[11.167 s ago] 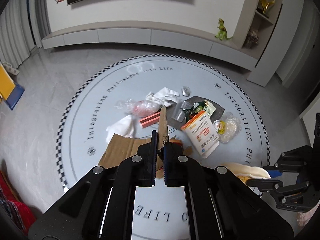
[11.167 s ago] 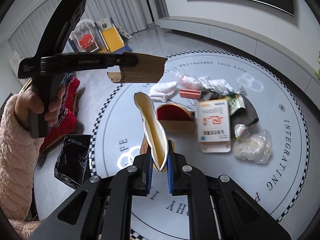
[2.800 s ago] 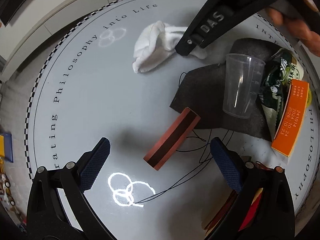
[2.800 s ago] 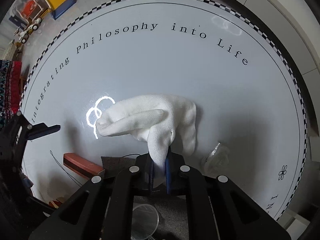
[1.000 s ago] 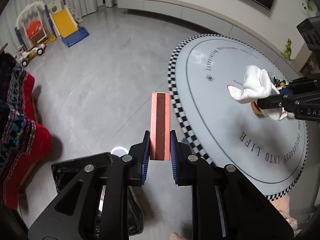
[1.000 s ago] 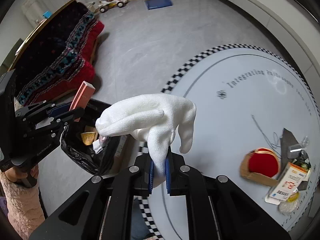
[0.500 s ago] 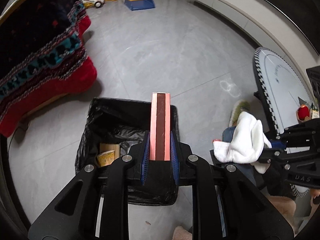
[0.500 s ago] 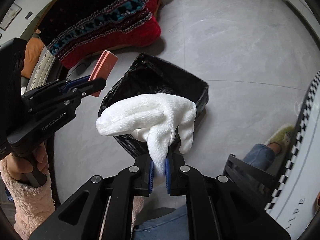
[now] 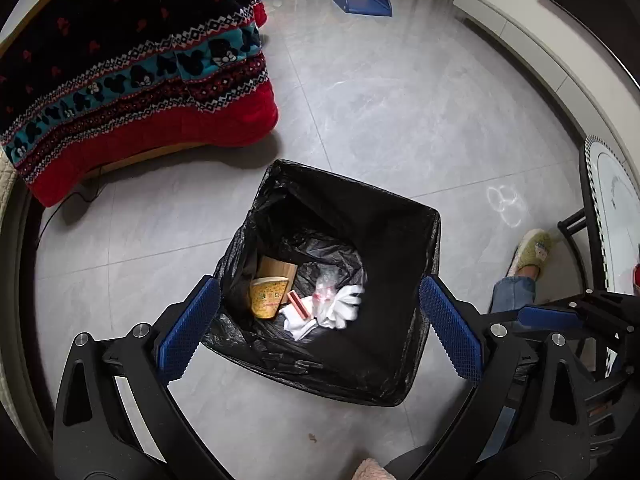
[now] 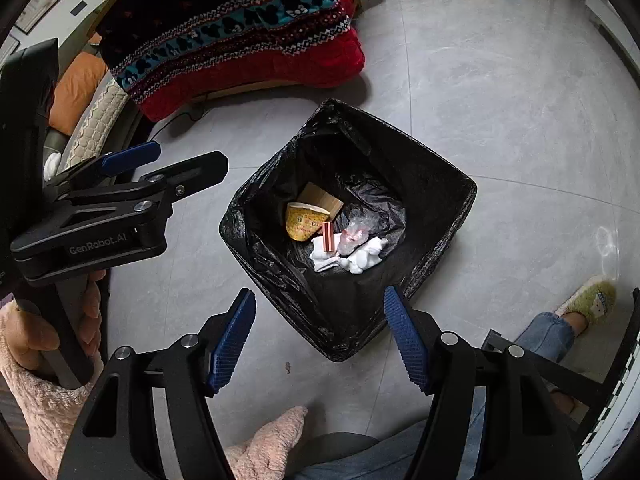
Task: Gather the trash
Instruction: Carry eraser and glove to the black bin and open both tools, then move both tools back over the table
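Both grippers hang over the black-lined bin [image 9: 416, 216], jaws wide and empty: the left gripper [image 9: 316, 326] has dropped the pink box [image 9: 298, 305] and the right gripper [image 10: 320, 336] the white glove [image 10: 366, 258]. Both lie inside; more trash likely waits on the desk [image 9: 616, 208].

Table [image 9: 612, 216] cut off at right edge. Print on yellow cup [image 10: 303, 222] too small to read. Cardboard [image 10: 320, 199] partly hidden behind it.
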A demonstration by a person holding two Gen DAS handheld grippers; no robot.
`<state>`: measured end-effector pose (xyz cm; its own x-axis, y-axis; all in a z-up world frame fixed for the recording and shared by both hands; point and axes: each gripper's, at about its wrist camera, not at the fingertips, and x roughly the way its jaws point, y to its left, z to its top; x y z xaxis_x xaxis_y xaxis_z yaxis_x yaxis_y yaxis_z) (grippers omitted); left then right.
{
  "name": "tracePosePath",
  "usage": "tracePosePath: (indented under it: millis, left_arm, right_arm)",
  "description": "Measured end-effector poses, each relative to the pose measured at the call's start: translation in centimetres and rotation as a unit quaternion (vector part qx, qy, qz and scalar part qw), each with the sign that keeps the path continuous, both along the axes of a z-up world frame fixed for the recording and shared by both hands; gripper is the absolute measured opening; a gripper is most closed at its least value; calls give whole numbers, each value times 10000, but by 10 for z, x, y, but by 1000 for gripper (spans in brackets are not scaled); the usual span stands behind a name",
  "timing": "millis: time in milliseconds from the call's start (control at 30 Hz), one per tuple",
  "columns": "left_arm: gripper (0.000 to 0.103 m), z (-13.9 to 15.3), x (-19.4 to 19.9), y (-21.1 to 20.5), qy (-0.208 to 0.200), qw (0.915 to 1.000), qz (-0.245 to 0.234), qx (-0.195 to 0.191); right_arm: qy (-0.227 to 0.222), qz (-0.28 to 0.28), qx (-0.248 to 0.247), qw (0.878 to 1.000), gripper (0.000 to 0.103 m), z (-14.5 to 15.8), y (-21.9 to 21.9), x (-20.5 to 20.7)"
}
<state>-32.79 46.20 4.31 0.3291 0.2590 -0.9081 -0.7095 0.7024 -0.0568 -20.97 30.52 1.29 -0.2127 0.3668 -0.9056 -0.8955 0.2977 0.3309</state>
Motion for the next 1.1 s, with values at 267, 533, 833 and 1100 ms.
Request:
tracePosePath:
  millis: [267,533,833,1100]
  left_arm:
    - [97,14,28,-29,-219,9987,-456,31]
    - [97,44,104,-113,-680,9835,-1674,-27]
    - [97,64,210,-265,-1005,9400,-3262,7]
    - [97,59,271,-364,-944,9142,-3938,-136]
  right_arm:
    - [131,-301,336,9989,68,16,-40,21]
    - [-59,-1244,867,9884,68,48,-149,74]
    - [-783,-3317,616,9381,74,60,-333,151]
    - [-891,-4151,524,9039,74,60,-431,196]
